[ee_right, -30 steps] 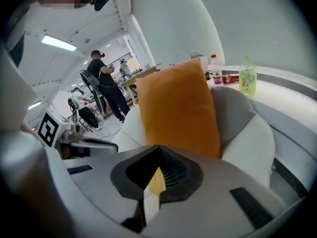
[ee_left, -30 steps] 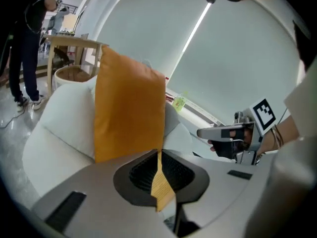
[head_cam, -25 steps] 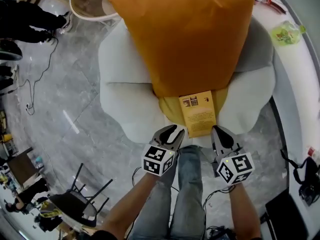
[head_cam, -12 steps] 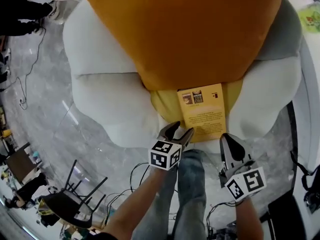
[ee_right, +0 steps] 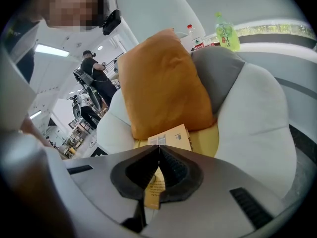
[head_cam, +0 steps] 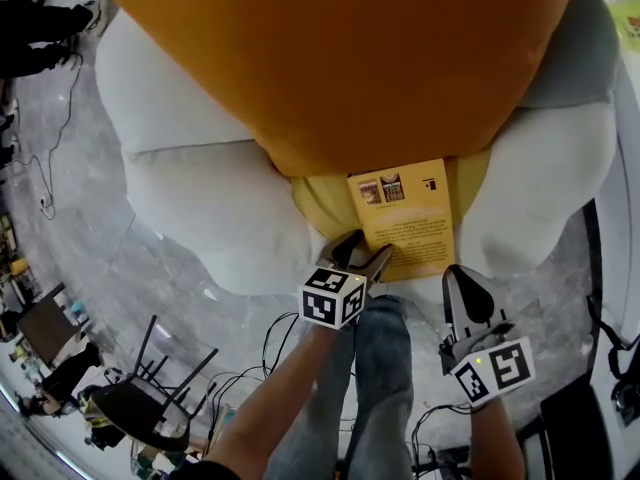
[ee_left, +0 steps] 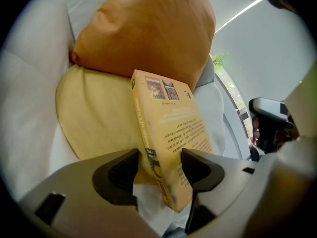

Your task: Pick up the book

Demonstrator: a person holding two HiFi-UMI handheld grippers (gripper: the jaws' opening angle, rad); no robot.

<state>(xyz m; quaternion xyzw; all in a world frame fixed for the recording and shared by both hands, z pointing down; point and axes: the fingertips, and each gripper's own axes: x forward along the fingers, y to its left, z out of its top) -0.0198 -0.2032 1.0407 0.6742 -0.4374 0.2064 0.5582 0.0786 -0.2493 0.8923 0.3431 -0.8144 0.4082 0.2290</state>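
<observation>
Your left gripper [head_cam: 368, 248] sits at the lower centre of the head view, at the near left corner of the book [head_cam: 405, 218]. In the left gripper view [ee_left: 158, 157] its fingers [ee_left: 119, 175] are spread and have just been opening. The spine edge of the book [ee_left: 173, 123] stands between them. The finger on the right of that frame lies against the cover. The one on the left has a clear gap to the spine, so nothing is pinched.

The yellow paperback lies flat with its back cover up, on the yellow seat pad [head_cam: 320, 203] of the white armchair [head_cam: 200, 188]. Its far end is tucked just under the lower edge of the orange cushion [head_cam: 350, 58], which fills the top of the head view. A grey cushion [head_cam: 570, 58] shows behind it at the upper right.

Your right gripper [head_cam: 455, 271] is at the lower right of the head view, just below the book's near right corner and apart from it. In the right gripper view [ee_right: 158, 150] its fingers [ee_right: 176, 170] are pressed together with nothing between them. The book [ee_right: 171, 135] shows beyond the tips, below the orange cushion [ee_right: 158, 83]. A green bottle [ee_right: 227, 31] stands on a ledge at the top of that frame.
</observation>
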